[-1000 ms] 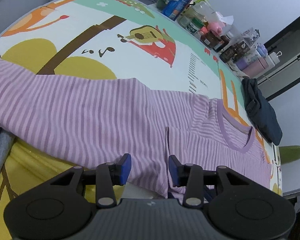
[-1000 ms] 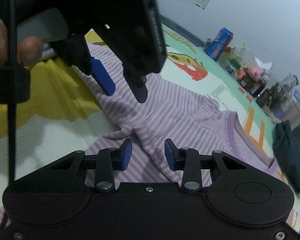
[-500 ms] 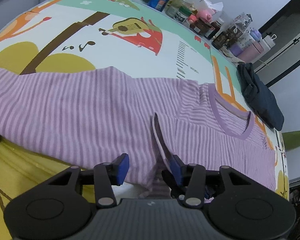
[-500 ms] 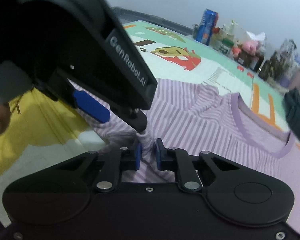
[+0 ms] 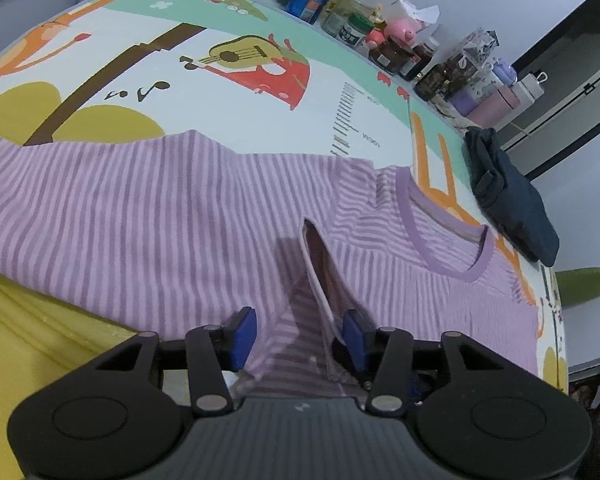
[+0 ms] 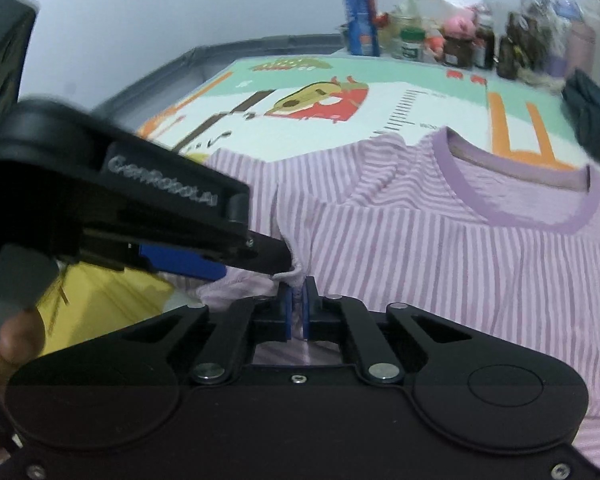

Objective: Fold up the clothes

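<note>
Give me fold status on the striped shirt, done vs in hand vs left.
Done: the purple striped shirt lies spread on the printed mat, and a dark garment sits bundled at the mat's edge.
In hand: the right gripper has just closed on the sleeve edge; the left gripper is open around it.
Left: every fold.

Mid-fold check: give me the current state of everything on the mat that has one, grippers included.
striped shirt: spread on the mat, sleeve edge pinched up into a ridge
right gripper: shut on the sleeve fabric
left gripper: open, fabric between its fingers
dark garment: bunched, lying beyond the collar
play mat: flat, partly covered
</note>
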Tool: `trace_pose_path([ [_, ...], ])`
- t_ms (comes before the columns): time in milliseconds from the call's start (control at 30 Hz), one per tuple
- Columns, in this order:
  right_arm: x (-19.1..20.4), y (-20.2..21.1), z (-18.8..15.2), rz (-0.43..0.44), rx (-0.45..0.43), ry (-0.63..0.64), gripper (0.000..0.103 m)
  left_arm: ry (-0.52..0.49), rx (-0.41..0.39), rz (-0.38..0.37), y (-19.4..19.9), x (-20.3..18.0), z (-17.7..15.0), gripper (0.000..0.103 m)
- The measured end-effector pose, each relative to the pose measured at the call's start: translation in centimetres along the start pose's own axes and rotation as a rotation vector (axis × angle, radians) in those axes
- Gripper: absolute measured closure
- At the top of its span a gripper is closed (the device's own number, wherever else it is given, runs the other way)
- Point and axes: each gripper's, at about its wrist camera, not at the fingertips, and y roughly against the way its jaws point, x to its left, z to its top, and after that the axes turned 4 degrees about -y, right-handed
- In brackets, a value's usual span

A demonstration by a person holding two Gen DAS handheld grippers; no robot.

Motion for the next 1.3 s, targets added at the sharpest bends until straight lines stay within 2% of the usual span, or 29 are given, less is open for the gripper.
trace_pose_path([
  [267,-3.7,3.7,0.0,-0.016,-0.064,-0.139,0.099,-0.014,-0.004,-0.034,-0.4,-2.6,-0.5,0.053],
  [433,-7.4,5.5,0.4,-0.051,-0.092,-0.223,0.099,-0.081,0.016,-0.063,-2.4,-5.8,-1.4,0.054],
  [533,-9.6,6.4,0.3,-0.068,-0.105,-0.269,0.098,-0.099,0.013,-0.107,-3.8,-7.5,-1.7,0.055],
  [733,-13.3,8.1,-0.4,-0.097,-0.123,-0.334,0.099,-0.113,0.025,-0.138,-5.8,-9.5,-2.3,0.054],
  [1067,-19.0,11.8,-1.7,-0.202,-0.163,-0.401,0.099,-0.128,0.053,-0.141,-6.5,-11.0,-3.5,0.052],
  [1300,-22.5,14.4,-2.5,-0.267,-0.183,-0.436,0.099,-0.186,0.062,-0.129,-6.9,-13.6,-4.4,0.052],
])
